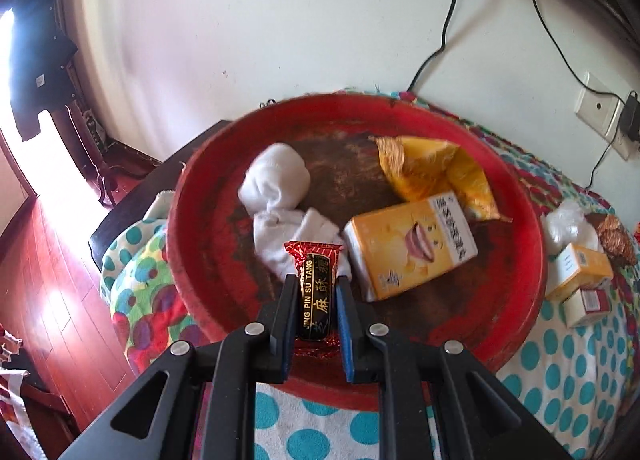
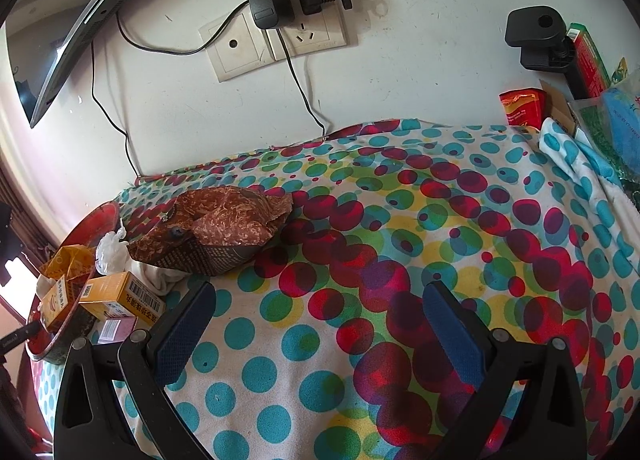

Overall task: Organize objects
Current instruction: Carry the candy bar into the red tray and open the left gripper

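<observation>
Left tongs (image 1: 314,286) clenched on candy bar (image 1: 316,292), which I hold above red tray (image 1: 192,260). Step: depositing. Next, I judge: lower, release beside yellow box (image 1: 408,246). Right tongs (image 2: 320,332) released, empty over dotted cloth (image 2: 400,240).

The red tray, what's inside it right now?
Inside the red tray: white socks, a yellow box and a crumpled yellow packet. The left claw holds a red candy over it. The box covers part of the packet.
</observation>
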A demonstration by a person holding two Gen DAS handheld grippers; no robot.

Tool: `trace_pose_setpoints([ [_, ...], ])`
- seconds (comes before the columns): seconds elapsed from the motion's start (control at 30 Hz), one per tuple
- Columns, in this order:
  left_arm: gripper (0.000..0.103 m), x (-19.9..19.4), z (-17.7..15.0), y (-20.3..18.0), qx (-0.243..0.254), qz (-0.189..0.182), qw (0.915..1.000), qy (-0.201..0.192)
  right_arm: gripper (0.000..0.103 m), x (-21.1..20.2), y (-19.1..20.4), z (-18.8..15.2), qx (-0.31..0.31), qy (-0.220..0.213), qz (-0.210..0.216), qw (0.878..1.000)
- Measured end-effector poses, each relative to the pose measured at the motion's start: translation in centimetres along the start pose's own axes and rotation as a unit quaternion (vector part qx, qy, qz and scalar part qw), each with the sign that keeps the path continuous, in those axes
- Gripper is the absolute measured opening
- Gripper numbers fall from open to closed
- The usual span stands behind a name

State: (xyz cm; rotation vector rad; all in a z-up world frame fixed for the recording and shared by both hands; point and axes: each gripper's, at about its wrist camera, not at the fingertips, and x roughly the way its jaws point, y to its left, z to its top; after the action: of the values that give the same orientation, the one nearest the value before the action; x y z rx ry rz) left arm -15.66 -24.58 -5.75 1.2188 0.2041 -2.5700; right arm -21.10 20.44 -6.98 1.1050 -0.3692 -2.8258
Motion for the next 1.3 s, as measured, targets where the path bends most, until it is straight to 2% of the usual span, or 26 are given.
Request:
trace_pose_setpoints([
  [0.23, 0.018, 0.0, -1.1, -2.8, 0.042, -0.016, 0.9990, -0.001, 0.103, -0.1, 0.0, 0.0, 0.000, 0.000, -0.001, 1.000],
  [0.37, 0.018, 0.3, -0.5, -4.7, 0.064, -0.021, 0.9977, -0.004, 0.103, -0.1, 0.1, 0.0, 0.000, -0.001, -0.001, 1.000],
  [0.5, 0.018, 1.9, 1.9, -5.2, 0.035, -0.029, 0.9988, 0.015, 0.103, -0.1, 0.1, 0.0, 0.000, 0.000, 0.000, 1.000],
  [0.63, 0.018, 2.2, 4.0, -5.4, 0.025, -0.023, 0.9993, 0.013, 0.103, -0.1, 0.1, 0.0, 0.000, -0.001, -0.001, 1.000],
  [0.77, 0.018, 2.0, 4.1, -5.8, 0.048, -0.007, 0.9988, -0.001, 0.103, -0.2, 0.2, 0.0, -0.004, -0.003, -0.003, 1.000],
  [0.93, 0.018, 2.3, 3.6, -5.5, 0.054, -0.007, 0.9985, 0.002, 0.103, -0.4, 1.2, -0.1, -0.029, -0.008, -0.009, 0.999],
  [1.03, 0.018, 2.1, 3.3, -5.6, 0.059, -0.010, 0.9982, -0.003, 0.103, -0.1, 2.6, -0.4, -0.067, 0.013, 0.009, 0.998],
  [1.1, 0.018, 2.1, 3.2, -5.7, 0.063, -0.011, 0.9979, -0.006, 0.103, -0.8, 4.0, -1.0, -0.095, 0.011, 0.033, 0.995],
  [1.2, 0.018, 2.7, 3.2, -5.6, 0.060, -0.013, 0.9981, -0.003, 0.103, -2.0, 7.0, -2.2, -0.125, 0.017, 0.074, 0.989],
  [1.3, 0.018, 3.1, 3.2, -5.4, 0.055, -0.014, 0.9984, -0.004, 0.103, -1.8, 10.8, -3.6, -0.148, 0.034, 0.088, 0.984],
])
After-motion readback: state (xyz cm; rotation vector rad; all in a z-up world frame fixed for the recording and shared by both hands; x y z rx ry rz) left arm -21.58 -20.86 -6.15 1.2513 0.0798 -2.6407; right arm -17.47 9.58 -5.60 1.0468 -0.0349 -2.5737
